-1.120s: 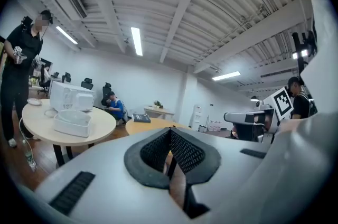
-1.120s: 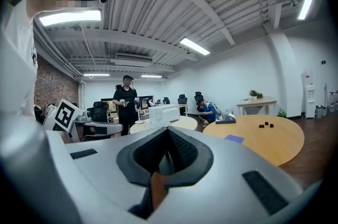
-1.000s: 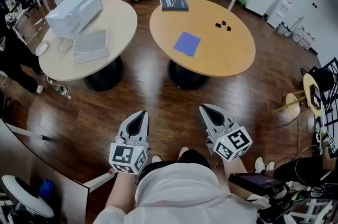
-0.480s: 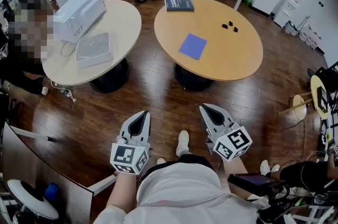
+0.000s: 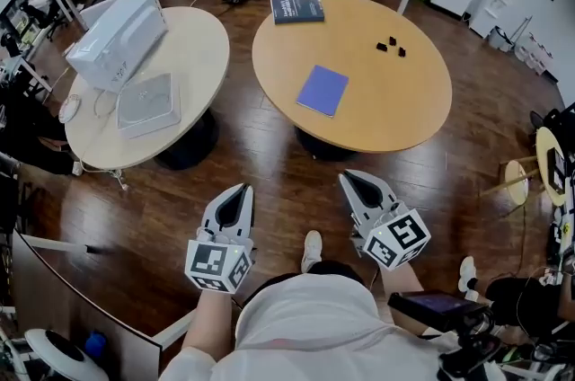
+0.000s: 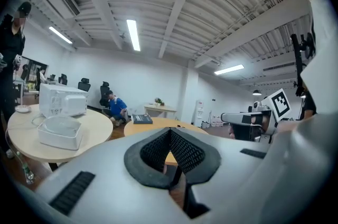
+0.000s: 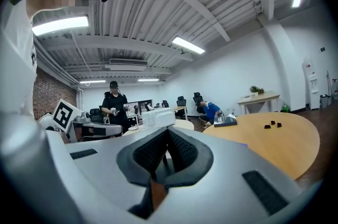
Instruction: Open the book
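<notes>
Head view, looking steeply down on a dark wooden plank floor [image 5: 135,217] with two round light-wood tables side by side. The left round table [image 5: 193,56] carries a white boxy appliance [image 5: 117,29] and a flat clear lidded tray [image 5: 146,103]. The right round table [image 5: 404,110] holds the thin square blue book [image 5: 322,91], lying closed and flat near its middle (a darker, thicker book [image 5: 297,7] sits at the far edge). The grey left gripper [image 5: 235,196] and grey right gripper [image 5: 358,184] hang over the floor in front of the person's white-shirted body, well short of the table and the blue book. Each gripper's own view shows its black ribbed pads pressed together at the tips with nothing caught between them.
</notes>
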The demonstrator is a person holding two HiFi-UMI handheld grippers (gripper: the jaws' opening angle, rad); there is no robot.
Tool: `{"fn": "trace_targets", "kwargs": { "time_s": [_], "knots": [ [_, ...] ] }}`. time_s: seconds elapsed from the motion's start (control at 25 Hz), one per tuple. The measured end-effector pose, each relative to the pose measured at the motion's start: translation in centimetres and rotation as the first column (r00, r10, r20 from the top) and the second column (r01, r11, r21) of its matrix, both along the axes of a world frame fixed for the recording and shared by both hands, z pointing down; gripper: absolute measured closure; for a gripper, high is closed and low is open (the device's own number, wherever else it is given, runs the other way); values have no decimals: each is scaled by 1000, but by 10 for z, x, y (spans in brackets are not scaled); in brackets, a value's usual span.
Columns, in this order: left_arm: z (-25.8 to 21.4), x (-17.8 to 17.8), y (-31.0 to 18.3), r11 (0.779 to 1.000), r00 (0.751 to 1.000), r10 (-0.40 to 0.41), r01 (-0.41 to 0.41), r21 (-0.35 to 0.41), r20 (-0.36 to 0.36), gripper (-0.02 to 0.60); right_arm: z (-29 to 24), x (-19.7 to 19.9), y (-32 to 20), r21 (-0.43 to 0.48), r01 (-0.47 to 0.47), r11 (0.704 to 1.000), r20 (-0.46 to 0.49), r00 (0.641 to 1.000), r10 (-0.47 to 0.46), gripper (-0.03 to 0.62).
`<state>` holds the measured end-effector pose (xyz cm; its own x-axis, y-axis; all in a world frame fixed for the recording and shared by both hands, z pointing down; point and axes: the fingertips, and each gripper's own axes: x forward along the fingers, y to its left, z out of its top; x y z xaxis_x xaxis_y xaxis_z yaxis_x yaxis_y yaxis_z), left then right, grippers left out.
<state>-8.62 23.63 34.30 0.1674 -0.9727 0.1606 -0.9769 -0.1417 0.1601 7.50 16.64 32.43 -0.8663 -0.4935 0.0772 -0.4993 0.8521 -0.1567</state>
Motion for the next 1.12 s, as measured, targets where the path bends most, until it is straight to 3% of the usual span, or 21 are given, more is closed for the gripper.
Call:
{"fn": "trace_targets", "kwargs": {
  "time_s": [0.76, 1.12],
  "knots": [
    [7, 38, -149, 999, 1000, -3, 4, -42, 14, 571, 20, 29, -152, -45, 20, 999, 36, 999, -19, 597],
    [12, 24, -185, 999, 1000, 15, -16, -48, -2, 571, 26, 19, -180, -57, -5, 998, 13, 1000, 6, 597]
  ]
}}
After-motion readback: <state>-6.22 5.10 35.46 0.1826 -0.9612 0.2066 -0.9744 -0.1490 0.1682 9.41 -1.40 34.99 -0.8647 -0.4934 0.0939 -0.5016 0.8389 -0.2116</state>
